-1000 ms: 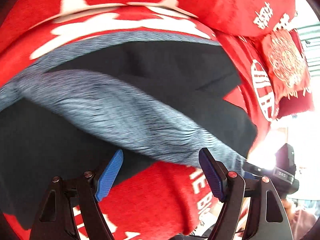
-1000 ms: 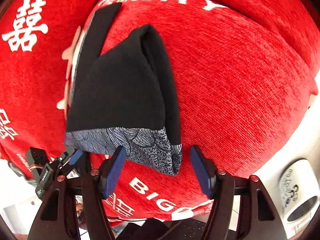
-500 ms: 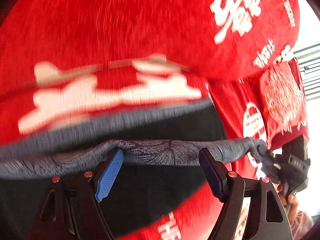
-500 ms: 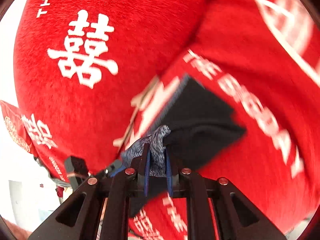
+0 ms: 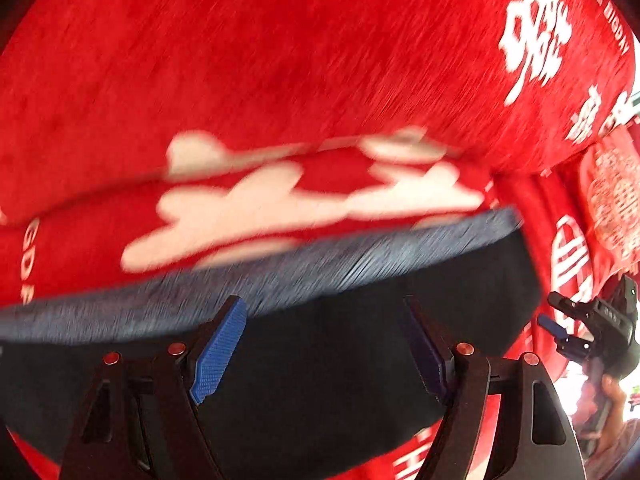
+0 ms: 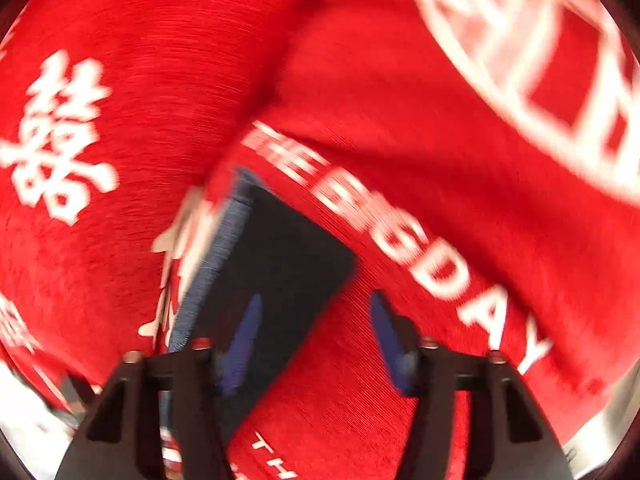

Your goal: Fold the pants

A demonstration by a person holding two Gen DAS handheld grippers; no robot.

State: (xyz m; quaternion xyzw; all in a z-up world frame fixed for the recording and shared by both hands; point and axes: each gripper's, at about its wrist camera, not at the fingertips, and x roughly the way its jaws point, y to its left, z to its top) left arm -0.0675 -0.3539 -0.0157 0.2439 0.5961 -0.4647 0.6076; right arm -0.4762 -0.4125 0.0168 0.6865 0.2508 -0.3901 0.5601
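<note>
The black pants (image 5: pixel 328 364) with a grey-blue patterned band (image 5: pixel 280 276) lie folded flat on a red cover. My left gripper (image 5: pixel 326 350) is open just above the black cloth, holding nothing. My right gripper shows at the right of the left wrist view (image 5: pixel 560 326), beside the pants' edge. In the right wrist view the pants (image 6: pixel 280 264) lie as a dark folded rectangle with the band (image 6: pixel 212 272) along the left side. My right gripper (image 6: pixel 316 340) is open over the pants' near right corner, empty. Both views are blurred.
The red cover (image 5: pixel 280 80) with white characters and the words "THE BIG DAY" (image 6: pixel 400 248) spreads all around. A red cushion (image 5: pixel 612 204) sits at the far right. A person's hand (image 5: pixel 608 400) holds the right gripper.
My right gripper let go of the patterned band and opened. The band, held raised before, now lies flat at the pants' far edge. Both grippers moved quickly.
</note>
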